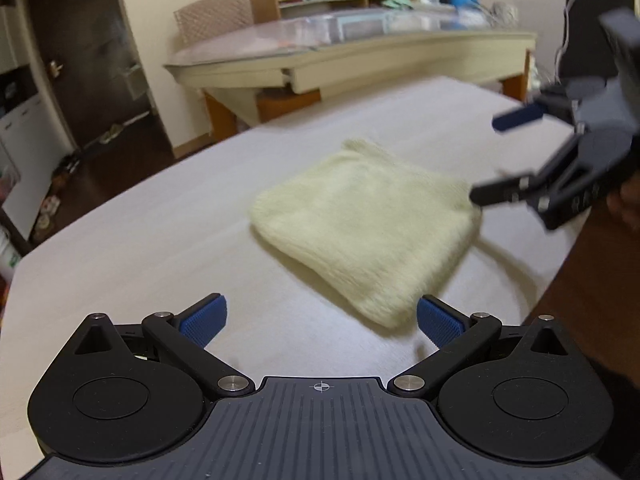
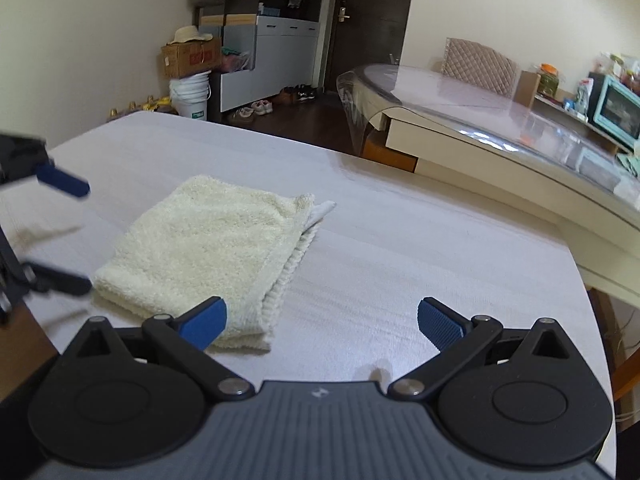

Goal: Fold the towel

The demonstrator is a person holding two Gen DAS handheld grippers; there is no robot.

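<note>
While empty, both tools (image 1: 322, 322) (image 2: 322, 322) wide apart.

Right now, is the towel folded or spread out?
Folded: the towel lies as a compact stacked square, layered edges showing along one side, neither tool touching it.

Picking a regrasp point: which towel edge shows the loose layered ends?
The edge facing the glass-topped table; the towel elsewhere looks rounded or closed.

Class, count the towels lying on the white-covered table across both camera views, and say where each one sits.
1. A single folded cream towel lies on the white table, between the open left tool and open right tool. Neither holds it.
</note>
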